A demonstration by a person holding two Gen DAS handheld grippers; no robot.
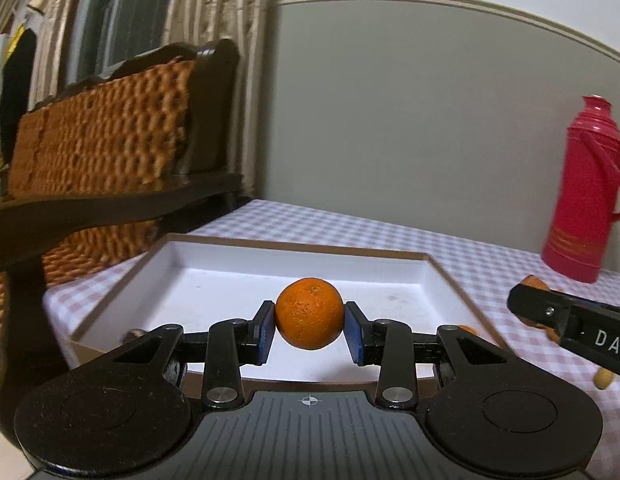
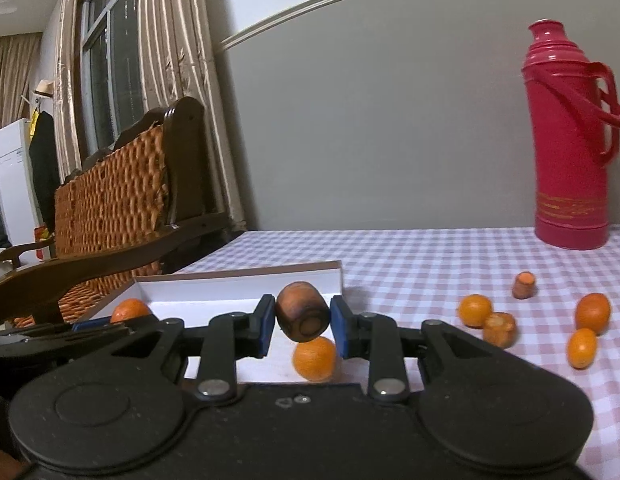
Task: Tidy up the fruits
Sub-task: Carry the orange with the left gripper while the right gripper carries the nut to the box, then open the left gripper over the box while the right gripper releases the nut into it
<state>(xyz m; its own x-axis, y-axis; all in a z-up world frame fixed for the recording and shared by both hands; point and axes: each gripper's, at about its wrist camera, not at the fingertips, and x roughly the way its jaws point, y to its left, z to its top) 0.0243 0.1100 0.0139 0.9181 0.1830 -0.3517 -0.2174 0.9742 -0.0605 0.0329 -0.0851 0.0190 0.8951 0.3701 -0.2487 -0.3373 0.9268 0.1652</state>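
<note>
Left gripper (image 1: 309, 330) clamped on held item — right gripper (image 2: 303, 320) likewise clamped, both pointing slightly downward.

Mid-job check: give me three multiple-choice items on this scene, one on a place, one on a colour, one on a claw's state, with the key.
1. Where does the flask stand?
A. inside the white tray
B. on the checked tablecloth, near the wall
C. on the wicker chair

2. What colour is the flask?
A. red
B. blue
C. green

3. What is the left claw doing?
A. hanging open and empty
B. shut on a round orange fruit
C. shut on the tray's rim

Key: 1 B, it stands on the tablecloth close to the grey wall, outside the white tray. 2 A, body and handle are red in both views. 3 B, both blue pads press the orange fruit above the tray.
</note>
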